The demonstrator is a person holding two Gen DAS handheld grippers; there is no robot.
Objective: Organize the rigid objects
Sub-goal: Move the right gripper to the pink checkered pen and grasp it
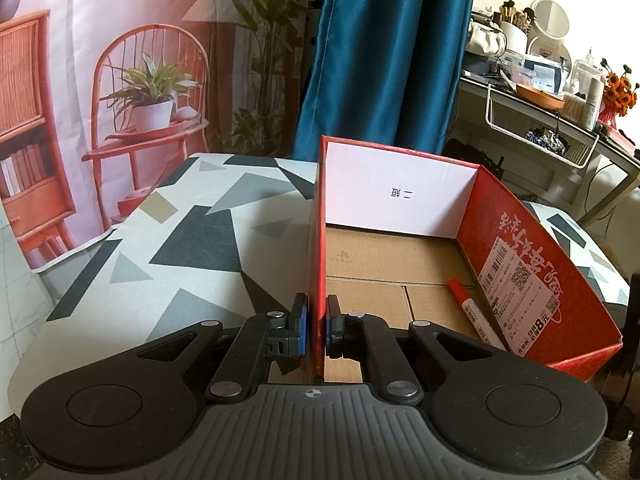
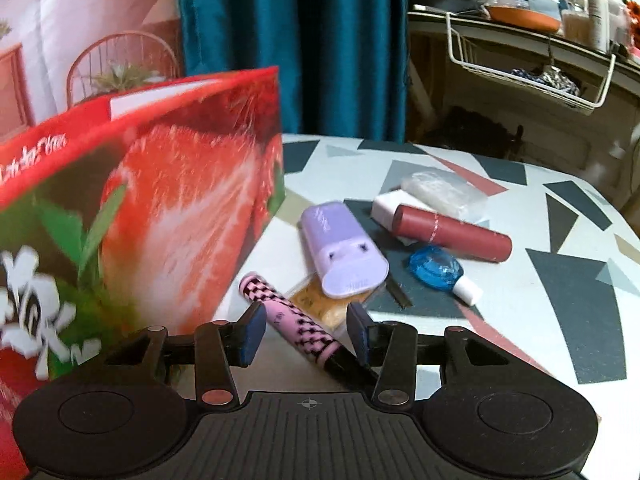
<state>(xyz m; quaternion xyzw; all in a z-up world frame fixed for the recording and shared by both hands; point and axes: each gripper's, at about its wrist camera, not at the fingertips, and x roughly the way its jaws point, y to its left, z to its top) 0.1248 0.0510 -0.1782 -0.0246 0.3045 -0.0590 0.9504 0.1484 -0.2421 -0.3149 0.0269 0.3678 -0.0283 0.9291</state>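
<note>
In the left wrist view, the left wall of the box is pinched by the left gripper; a marker is seen on the box floor against the right wall.

In the right wrist view, the right gripper is held part-open, unclenched, around the pink pen near the table's near edge, beside the box. The purple case, red tube and blue dispenser are grouped mid-table.

Soft daylight fills both fisheye views, brightest upper right; edges bow and darken at corners, and motion blur smears the red box nearby.
</note>
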